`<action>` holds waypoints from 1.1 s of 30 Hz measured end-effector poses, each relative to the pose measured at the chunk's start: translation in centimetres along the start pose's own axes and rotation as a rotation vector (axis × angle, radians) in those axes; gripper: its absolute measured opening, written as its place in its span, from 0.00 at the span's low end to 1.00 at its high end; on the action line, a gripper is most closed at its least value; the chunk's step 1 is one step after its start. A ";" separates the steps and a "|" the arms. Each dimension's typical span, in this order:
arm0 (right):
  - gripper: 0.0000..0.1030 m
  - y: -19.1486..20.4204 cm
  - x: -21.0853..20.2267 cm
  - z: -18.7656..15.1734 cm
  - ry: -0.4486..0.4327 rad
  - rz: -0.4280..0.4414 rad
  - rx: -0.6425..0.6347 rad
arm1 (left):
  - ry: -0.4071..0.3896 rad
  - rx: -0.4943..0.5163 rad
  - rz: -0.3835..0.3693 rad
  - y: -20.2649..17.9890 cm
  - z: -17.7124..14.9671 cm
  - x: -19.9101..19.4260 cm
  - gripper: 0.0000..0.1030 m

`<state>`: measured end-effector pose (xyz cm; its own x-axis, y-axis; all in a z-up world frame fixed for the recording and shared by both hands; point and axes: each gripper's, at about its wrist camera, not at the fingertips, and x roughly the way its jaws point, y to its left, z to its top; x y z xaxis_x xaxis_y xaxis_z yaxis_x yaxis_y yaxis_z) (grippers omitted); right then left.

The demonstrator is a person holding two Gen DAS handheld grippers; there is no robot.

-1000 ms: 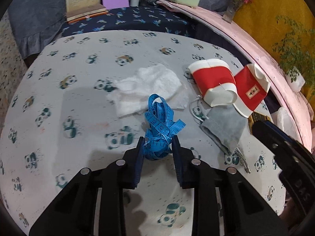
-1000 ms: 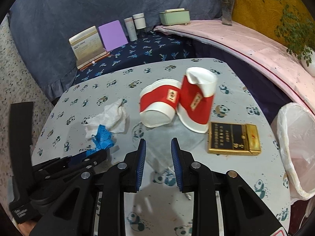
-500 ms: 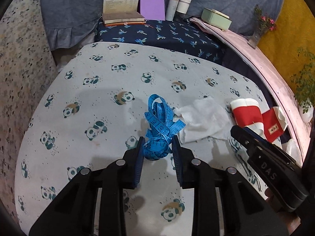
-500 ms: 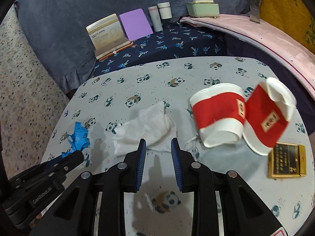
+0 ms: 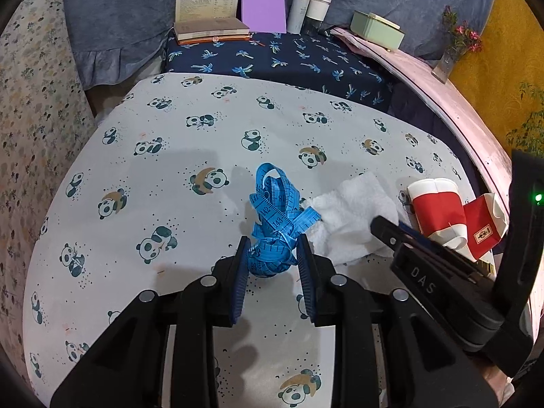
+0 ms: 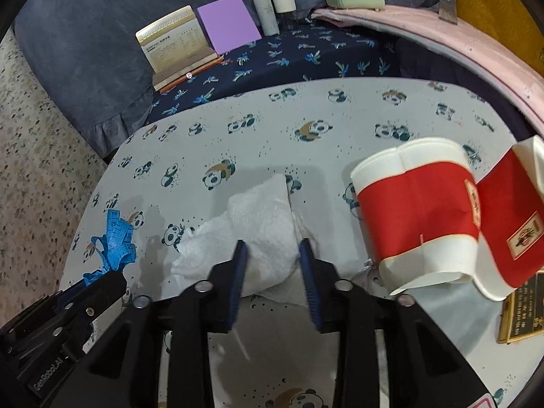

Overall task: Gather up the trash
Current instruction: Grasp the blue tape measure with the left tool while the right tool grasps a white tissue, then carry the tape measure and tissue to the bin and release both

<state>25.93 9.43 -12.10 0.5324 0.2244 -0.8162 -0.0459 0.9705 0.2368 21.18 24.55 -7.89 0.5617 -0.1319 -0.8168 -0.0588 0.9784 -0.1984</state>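
Gripping a bunched blue tape measure (image 5: 272,224), the left gripper (image 5: 272,265) in the left wrist view has both pads pressed on the tape's lower knot, loops sticking up above the desk (image 5: 153,170) w/ its panda-print cloth. Just right of the tape lies a crumpled white tissue (image 5: 353,217), touching or nearly touching the tape's tail. The right gripper (image 5: 384,229) comes in from the right edge, its tip over the tissue's right side. Beyond it a red-and-white paper cup (image 5: 438,209) lies on its side, w/ a 2nd, flattened cup (image 5: 486,224) against it. At the back: a book (image 5: 207,10), purple pad (image 5: 263,5), two bottles (image 5: 311,10), a green box (image 5: 377,29). Right wrist view: the right gripper (image 6: 273,261) straddles the tissue (image 6: 258,224), jaws narrow and just been closing; the tissue sits between the pads, which touch its bulged middle, tissue on the desk (image 6: 272,129). Paper cup (image 6: 418,217) is near right, flattened cup (image 6: 510,221) touching it, a gold-edged dark box (image 6: 525,309) at the lower right. At left the left gripper (image 6: 98,280) shows w/ the blue tape (image 6: 114,238) at its tip.
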 end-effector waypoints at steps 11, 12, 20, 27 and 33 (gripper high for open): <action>0.06 0.4 -6.8 -0.4 -0.126 0.048 -0.004 | -0.049 0.035 -0.022 -2.1 -0.4 -2.9 0.26; 0.06 0.2 -7.9 -0.4 -0.143 0.051 0.002 | -0.056 0.043 -0.030 -2.7 -0.5 -3.3 0.26; 0.06 -3.2 -15.1 -1.0 -0.262 0.029 0.060 | -0.097 0.136 -0.096 -8.3 -1.8 -6.5 0.26; 0.06 -8.3 -19.4 -2.8 -0.317 -0.036 0.128 | -0.105 0.246 -0.152 -15.3 -3.9 -8.2 0.26; 0.06 -13.8 -22.8 -5.1 -0.359 -0.110 0.190 | -0.088 0.345 -0.192 -21.4 -6.1 -8.6 0.26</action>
<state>10.11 -8.58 0.54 0.7876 0.0428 -0.6146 0.1666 0.9456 0.2794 12.53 3.79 0.07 0.6045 -0.3182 -0.7303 0.3263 0.9352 -0.1374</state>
